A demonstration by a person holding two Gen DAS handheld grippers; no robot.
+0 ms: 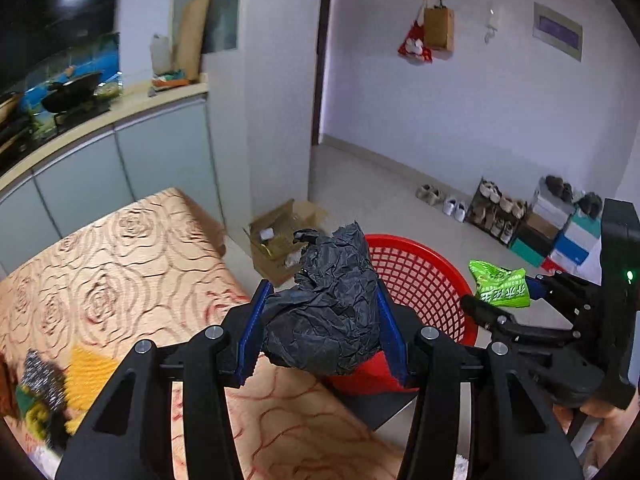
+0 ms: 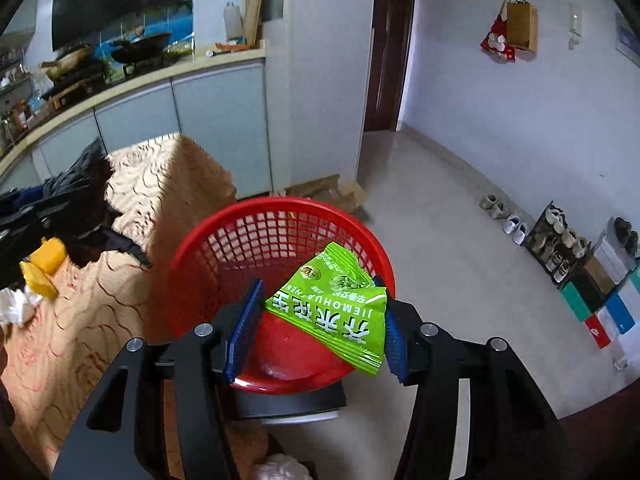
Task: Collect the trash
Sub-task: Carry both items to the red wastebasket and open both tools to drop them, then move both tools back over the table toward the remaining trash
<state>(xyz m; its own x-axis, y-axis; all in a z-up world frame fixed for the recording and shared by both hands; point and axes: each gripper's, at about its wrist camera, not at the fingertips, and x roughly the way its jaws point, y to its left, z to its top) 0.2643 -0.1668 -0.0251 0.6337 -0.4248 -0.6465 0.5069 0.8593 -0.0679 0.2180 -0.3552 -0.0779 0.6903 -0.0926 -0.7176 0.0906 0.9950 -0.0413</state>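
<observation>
A: Where does each piece of trash lie relative to its gripper?

B: Left wrist view: the crumpled black plastic bag [image 1: 328, 312] sits between the blue pads of the left gripper [image 1: 320, 328], bulging forward past the fingertips. It hangs over the right edge of the tabletop covered in a beige rose-patterned cloth [image 1: 120, 264], just beside the rim of the round red plastic lattice basket [image 1: 424, 280]. Right wrist view: the flat green snack wrapper with white lettering [image 2: 340, 308] lies between the pads of the right gripper [image 2: 316, 328], tilted, directly above the basket's open mouth.

A: How far open is each gripper, and what does it hold?

B: The left gripper stands about half open, both pads pressed against the sides of the black bag. The right gripper is likewise about half open; the wrapper spans the gap, its edges meeting both pads, so it is held.

A: What else lies on the tabletop?

B: Near the left edge: yellow sponge blocks [image 2: 44, 268] and a white crumpled tissue [image 2: 16, 306]. The basket stands off the tabletop's right edge on a dark seat-like surface [image 2: 292, 400], whose kind cannot be told.
</observation>
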